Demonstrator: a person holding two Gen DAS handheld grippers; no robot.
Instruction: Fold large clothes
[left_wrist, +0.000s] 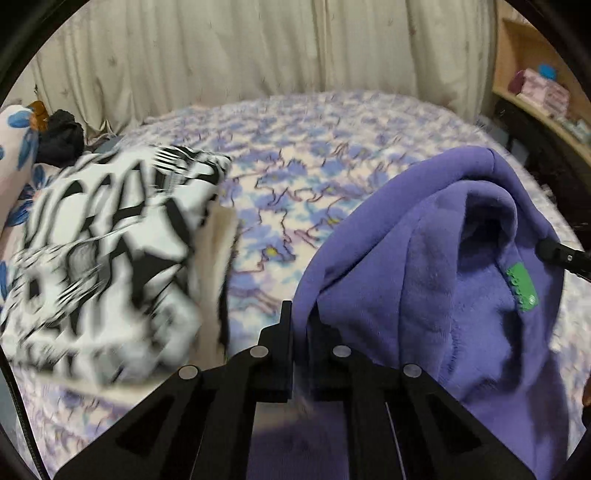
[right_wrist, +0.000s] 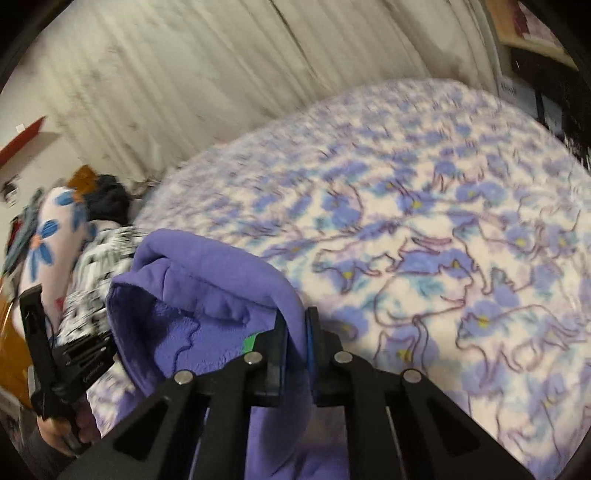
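- Pale pleated curtain (left_wrist: 229, 55) backs the scene from 10 to 2 o'clock; below it a bed under a fleece blanket (left_wrist: 332, 155) printed with blue flowers and outlined animal shapes.
- Both views are motion-blurred; fine detail is unreliable.
- Task item: one purple hoodie (left_wrist: 424, 280), fleece lining outward, lifted off the blanket and hanging between the two grippers. One green neck label (left_wrist: 522, 286) shows at 3 o'clock in the left wrist view.
- Left gripper (left_wrist: 301, 314): fingers clenched on a fold of the hoodie's edge at 6 o'clock; cloth passes between them.
- Right gripper (right_wrist: 297, 332): fingers pinched on the hoodie's rim, purple cloth squeezed in the narrow gap. Its black tip also enters the left wrist view at 3 o'clock, touching the hoodie near the label.
- Other things: one black-and-white printed garment (left_wrist: 103, 258), folded, lying on the blanket at 9 o'clock, just beside the hoodie's left edge.
- One white pillow with blue flowers (right_wrist: 55, 243) at 9 o'clock, beyond the printed garment; one dark bundle (left_wrist: 61, 136) next to it, identity unclear.
- One wooden shelf (left_wrist: 535, 92) at 2 o'clock holds small pinkish items, too blurred to count.
- Person's left hand (right_wrist: 61, 434) grips the left handle at 8 o'clock in the right wrist view.
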